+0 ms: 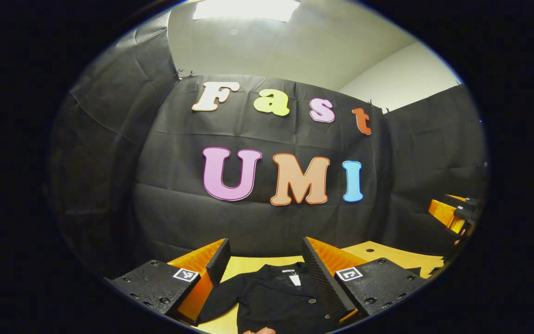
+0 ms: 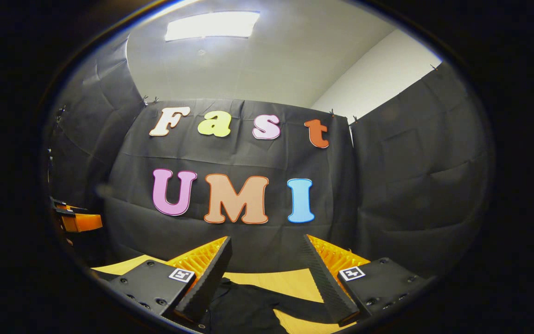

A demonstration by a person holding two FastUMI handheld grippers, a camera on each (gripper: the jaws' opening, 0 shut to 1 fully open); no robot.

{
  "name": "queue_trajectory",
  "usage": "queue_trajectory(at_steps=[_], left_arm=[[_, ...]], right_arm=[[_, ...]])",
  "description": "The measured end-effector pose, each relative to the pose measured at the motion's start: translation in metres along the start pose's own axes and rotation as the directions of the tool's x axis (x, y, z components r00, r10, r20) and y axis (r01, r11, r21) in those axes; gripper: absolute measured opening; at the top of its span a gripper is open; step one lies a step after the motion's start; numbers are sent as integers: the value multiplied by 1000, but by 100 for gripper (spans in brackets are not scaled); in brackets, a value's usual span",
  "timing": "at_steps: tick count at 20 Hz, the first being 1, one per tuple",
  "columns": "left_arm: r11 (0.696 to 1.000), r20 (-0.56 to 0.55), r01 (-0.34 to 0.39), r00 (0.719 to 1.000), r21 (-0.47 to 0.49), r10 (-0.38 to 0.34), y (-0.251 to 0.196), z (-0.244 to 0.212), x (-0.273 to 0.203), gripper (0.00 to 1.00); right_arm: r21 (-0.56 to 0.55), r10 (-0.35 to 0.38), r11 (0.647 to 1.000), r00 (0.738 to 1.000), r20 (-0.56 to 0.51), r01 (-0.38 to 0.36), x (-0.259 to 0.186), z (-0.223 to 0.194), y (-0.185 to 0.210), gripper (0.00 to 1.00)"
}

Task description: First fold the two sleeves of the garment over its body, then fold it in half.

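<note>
A black garment (image 1: 271, 297) with a white neck label and small buttons lies flat on the yellow table (image 1: 248, 265), collar toward the far wall. One sleeve slants down to the left in the left gripper view. My left gripper (image 1: 265, 250) hangs above it, open, nothing between its fingers. In the right gripper view a part of the black garment (image 2: 244, 306) with a sleeve (image 2: 304, 310) stretching right lies on the table (image 2: 290, 283). My right gripper (image 2: 265, 248) is held above it, open and empty. The other gripper (image 1: 457, 211) shows at the far right of the left gripper view.
Black cloth walls close the booth behind and on both sides of the table. Bare yellow tabletop (image 1: 387, 255) lies beyond the garment. A fingertip (image 1: 260, 330) shows at the bottom edge of the left gripper view. The left gripper (image 2: 74, 218) shows at the left edge of the right gripper view.
</note>
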State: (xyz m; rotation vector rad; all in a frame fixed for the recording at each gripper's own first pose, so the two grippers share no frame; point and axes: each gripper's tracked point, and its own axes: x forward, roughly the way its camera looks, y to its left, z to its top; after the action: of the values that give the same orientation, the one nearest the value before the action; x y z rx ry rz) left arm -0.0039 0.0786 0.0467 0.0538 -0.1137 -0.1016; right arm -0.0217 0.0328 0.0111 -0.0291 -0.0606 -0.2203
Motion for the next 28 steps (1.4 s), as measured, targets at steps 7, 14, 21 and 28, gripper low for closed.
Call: queue_trajectory(at_steps=[7, 14, 21, 28], left_arm=[[999, 7, -41, 999, -15, 41, 6, 5, -8, 92], [996, 14, -86, 996, -1, 86, -9, 12, 3, 92], [993, 17, -120, 993, -13, 120, -28, 8, 20, 92], [990, 22, -138, 990, 17, 137, -35, 11, 27, 92]], right_arm=[[-3, -3, 1000, 1000, -6, 3, 4, 3, -16, 96], [-21, -2, 1000, 999, -45, 1, 26, -12, -57, 96], [-54, 21, 998, 996, -90, -26, 54, -24, -97, 97], [-67, -29, 998, 970, -240, 13, 74, -87, -156, 97]])
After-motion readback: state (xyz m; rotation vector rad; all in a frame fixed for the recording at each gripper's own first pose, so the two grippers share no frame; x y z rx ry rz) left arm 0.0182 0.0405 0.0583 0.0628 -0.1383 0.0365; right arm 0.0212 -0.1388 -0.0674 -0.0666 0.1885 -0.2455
